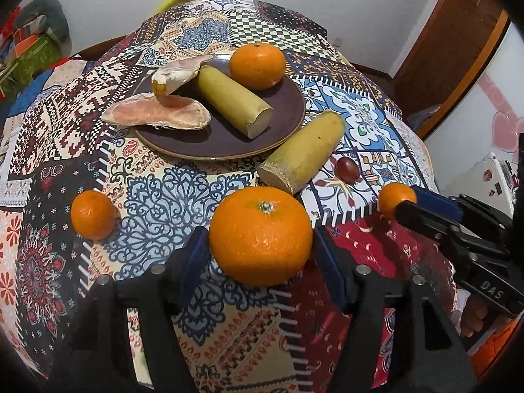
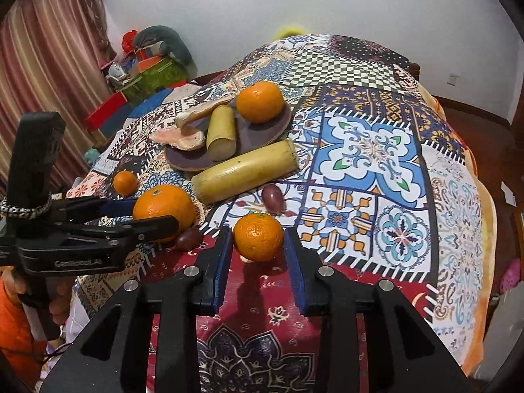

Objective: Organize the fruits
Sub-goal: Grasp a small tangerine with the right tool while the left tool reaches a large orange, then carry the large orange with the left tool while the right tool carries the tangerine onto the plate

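Grippers both mine, left gripper (image 1: 262, 249) spread around large orange (image 1: 260, 235) on patchwork cloth (image 1: 170, 196), right gripper (image 2: 258, 245) spread around small orange (image 2: 258, 236), brown plate (image 1: 281, 121) beyond holding another orange (image 1: 257, 65).

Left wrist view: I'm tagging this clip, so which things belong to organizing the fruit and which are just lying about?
Job: big orange, small right orange, small left orange, plated orange, plated cane piece, loose cane piece, dark red fruit, brown plate.
Lying about: patchwork cloth, clutter pile, curtain.
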Tool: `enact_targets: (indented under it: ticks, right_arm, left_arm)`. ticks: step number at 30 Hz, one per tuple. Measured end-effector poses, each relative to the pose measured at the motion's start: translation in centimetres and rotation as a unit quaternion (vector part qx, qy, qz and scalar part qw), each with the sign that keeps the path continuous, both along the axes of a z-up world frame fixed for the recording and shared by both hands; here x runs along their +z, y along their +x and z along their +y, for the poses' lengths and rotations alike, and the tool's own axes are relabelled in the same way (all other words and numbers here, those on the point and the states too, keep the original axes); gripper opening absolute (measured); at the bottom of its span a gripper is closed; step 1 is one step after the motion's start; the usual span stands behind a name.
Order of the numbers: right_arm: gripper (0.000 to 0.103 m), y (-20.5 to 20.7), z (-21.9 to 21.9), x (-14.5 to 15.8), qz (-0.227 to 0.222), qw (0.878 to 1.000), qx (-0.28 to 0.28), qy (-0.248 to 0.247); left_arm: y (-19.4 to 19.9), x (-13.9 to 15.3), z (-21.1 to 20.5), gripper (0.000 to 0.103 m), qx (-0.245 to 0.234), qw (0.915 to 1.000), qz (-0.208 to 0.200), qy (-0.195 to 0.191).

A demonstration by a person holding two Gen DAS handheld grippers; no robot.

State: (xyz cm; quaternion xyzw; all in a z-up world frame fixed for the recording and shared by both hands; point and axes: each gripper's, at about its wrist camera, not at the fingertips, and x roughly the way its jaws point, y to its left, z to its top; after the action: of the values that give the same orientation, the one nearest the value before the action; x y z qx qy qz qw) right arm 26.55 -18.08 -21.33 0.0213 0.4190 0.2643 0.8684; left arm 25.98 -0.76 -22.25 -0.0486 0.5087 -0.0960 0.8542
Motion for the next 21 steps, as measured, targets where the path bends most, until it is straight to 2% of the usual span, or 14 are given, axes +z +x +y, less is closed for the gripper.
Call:
enact_targets:
  ticks: [10, 14, 21]
  right_arm:
    - [0.030, 0.4, 0.3, 0.3, -0.005, 1.000, 0.003, 0.000]
    - [0.030, 0.6, 0.6, 0.6, -0.011, 1.000, 0.007, 0.000]
    - [0.030, 1.6, 1.1, 1.4, -0.022, 1.000, 0.007, 0.007]
  left_arm:
    - [0.3, -0.1, 0.5, 0.064, 0.008, 0.9997, -0.018, -0.017]
    - [0.1, 0.2, 0.9, 0.064, 0.018, 0.9994, -0.027, -0.011]
    - [0.1, 2.2, 2.8, 0.063, 0.043, 0.9971, -0.059, -0.021]
